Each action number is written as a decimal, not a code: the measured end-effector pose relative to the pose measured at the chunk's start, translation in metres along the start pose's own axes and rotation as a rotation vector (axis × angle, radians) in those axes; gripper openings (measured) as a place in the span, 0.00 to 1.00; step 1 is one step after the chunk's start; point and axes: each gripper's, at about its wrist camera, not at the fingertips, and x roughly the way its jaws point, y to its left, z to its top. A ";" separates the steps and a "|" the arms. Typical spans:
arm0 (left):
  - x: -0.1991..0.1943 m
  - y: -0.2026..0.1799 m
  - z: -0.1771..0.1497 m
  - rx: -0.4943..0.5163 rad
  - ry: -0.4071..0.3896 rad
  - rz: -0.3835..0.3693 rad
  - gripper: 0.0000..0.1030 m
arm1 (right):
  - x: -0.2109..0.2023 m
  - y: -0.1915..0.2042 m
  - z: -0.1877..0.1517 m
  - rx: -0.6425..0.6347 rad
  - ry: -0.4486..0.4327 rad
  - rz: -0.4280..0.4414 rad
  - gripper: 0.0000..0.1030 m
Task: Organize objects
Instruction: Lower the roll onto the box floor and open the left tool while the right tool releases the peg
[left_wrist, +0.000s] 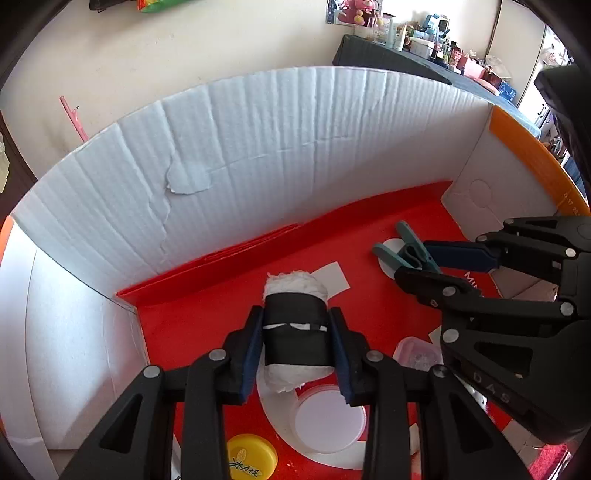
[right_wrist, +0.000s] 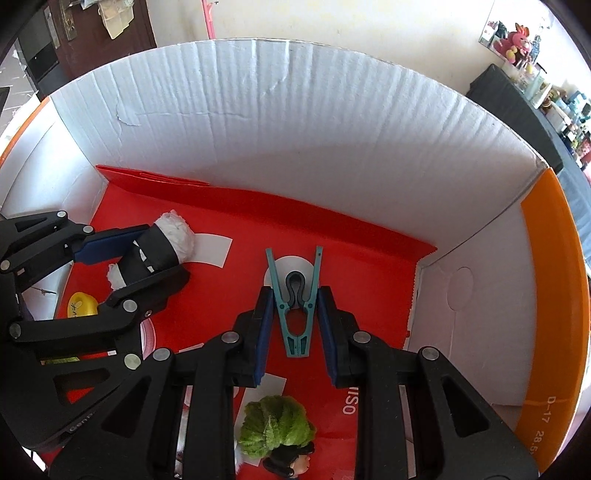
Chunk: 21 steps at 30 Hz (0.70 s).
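Note:
Inside a white cardboard box (left_wrist: 258, 147) with a red floor, my left gripper (left_wrist: 295, 325) is shut on a white paper roll (left_wrist: 295, 286) wrapped in a black band, its blue pads pressing both sides. The right wrist view shows that same roll (right_wrist: 173, 232) at the left, held in the left gripper (right_wrist: 146, 260). My right gripper (right_wrist: 295, 295) is shut on a teal clothespin (right_wrist: 277, 291), whose spread arms point toward the back wall (right_wrist: 295, 129). In the left wrist view the clothespin (left_wrist: 402, 251) is at the right, in the right gripper (left_wrist: 419, 264).
On the red floor lie a yellow lid (left_wrist: 251, 458), a white round lid (left_wrist: 328, 417) and a small clear container (left_wrist: 417, 354). A green fuzzy toy (right_wrist: 275, 424) and a small dark-haired figurine (right_wrist: 291, 459) sit near the front. An orange flap (right_wrist: 546, 295) forms the right side.

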 end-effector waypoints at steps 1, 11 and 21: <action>0.000 0.000 0.000 0.000 0.000 0.000 0.35 | 0.000 0.000 -0.001 0.000 0.000 0.000 0.22; -0.002 0.000 -0.003 0.005 -0.002 0.004 0.35 | -0.003 0.005 -0.004 0.008 -0.002 0.009 0.22; -0.001 0.005 0.000 0.009 -0.004 0.010 0.35 | -0.003 0.000 -0.002 0.007 -0.001 0.016 0.22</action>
